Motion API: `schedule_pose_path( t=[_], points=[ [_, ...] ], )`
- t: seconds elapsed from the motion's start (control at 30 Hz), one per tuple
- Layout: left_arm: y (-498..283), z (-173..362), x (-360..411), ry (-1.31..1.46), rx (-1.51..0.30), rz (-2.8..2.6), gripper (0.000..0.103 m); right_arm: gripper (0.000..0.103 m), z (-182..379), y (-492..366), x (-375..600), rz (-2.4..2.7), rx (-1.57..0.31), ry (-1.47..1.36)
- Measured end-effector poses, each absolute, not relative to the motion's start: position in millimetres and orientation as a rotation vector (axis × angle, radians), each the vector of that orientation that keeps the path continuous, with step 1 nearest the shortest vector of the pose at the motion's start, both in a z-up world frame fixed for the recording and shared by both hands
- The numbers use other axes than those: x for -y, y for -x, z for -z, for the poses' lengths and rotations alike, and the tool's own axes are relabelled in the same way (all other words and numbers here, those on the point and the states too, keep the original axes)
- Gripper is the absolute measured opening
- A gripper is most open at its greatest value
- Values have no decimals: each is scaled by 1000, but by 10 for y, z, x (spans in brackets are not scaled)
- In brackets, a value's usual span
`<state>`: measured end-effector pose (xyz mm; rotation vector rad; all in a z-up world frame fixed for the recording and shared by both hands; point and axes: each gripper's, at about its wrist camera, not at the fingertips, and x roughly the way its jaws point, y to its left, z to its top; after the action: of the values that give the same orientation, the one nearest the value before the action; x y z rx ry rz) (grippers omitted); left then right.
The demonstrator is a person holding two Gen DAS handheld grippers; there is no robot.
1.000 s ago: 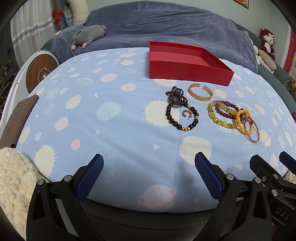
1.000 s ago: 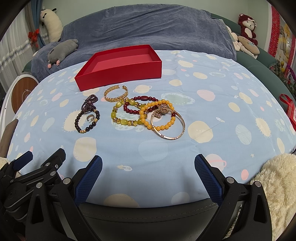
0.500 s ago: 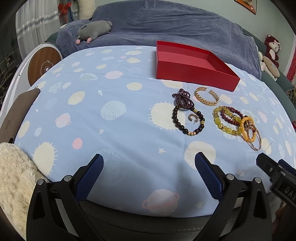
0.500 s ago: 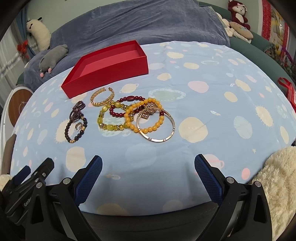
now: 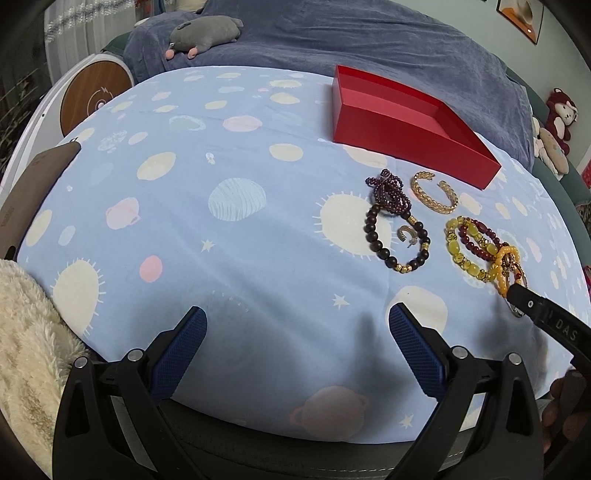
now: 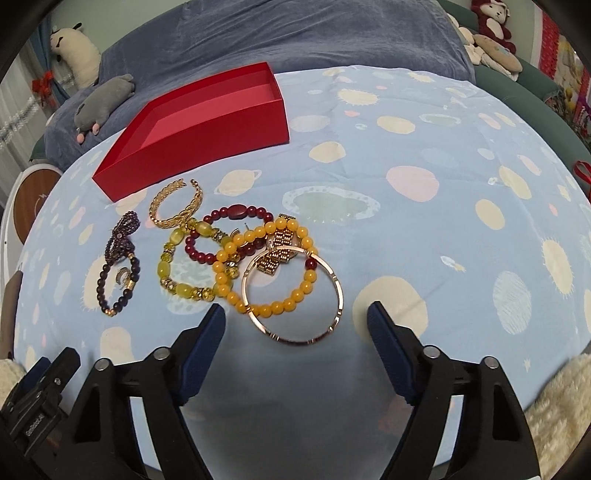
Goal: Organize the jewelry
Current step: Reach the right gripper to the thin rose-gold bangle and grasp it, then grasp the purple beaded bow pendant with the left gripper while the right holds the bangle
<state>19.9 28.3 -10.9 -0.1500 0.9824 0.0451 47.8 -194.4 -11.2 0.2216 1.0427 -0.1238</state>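
A red open box (image 6: 199,125) stands at the back of the planet-print bedspread (image 6: 406,229). In front of it lies a pile of jewelry: a rose-gold bangle (image 6: 338,291), an orange bead bracelet (image 6: 273,306), a yellow-green bracelet (image 6: 166,273), a dark red bracelet (image 6: 236,212), a gold braided cuff (image 6: 162,221), a dark bead bracelet (image 6: 107,295). My right gripper (image 6: 297,312) is closing, its tips on either side of the bangle's near edge, pads clear of it. My left gripper (image 5: 297,312) is open over bare cloth, left of the pile, nothing between its fingers.
A grey plush toy (image 5: 207,33) lies on the dark blue blanket (image 5: 369,44) behind the box. Fluffy cream fabric (image 5: 26,347) sits at the near left and near right (image 6: 557,406). Stuffed toys (image 6: 491,33) sit at the far right. A round wooden-faced device (image 5: 96,99) stands at the left.
My right gripper has moved forward and down to the pile, and its jaws have narrowed around the bangle. The left gripper has rolled a little and stayed in place. The jewelry has not moved.
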Motion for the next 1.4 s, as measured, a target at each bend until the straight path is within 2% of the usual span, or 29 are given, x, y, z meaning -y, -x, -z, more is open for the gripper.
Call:
schedule_pose_path(
  t=[0.23, 0.67, 1.03, 1.13, 1.27, 1.37, 1.4],
  points=[
    [-216, 140, -266, 142, -1000, -38, 95, 57, 139, -555, 1933, 97, -1042, -192],
    [-277, 101, -261, 166, -1002, -35, 95, 57, -48, -306, 1935, 66, -1001, -229],
    [-762, 4, -20, 138, -983, -3, 93, 57, -39, -275, 2012, 77, -1006, -284],
    [-940, -8, 83, 128, -979, 19, 90, 57, -29, -277, 2033, 80, -1007, -295],
    [-1209, 49, 180, 146, -1009, 57, 73, 57, -20, -281, 2044, 83, -1008, -302],
    [-1335, 93, 223, 145, -1014, 56, 71, 57, -15, -286, 2041, 79, -1010, -299],
    [-1363, 115, 236, 139, -1018, 58, 67, 57, -10, -290, 2038, 78, -1010, -296]
  ],
)
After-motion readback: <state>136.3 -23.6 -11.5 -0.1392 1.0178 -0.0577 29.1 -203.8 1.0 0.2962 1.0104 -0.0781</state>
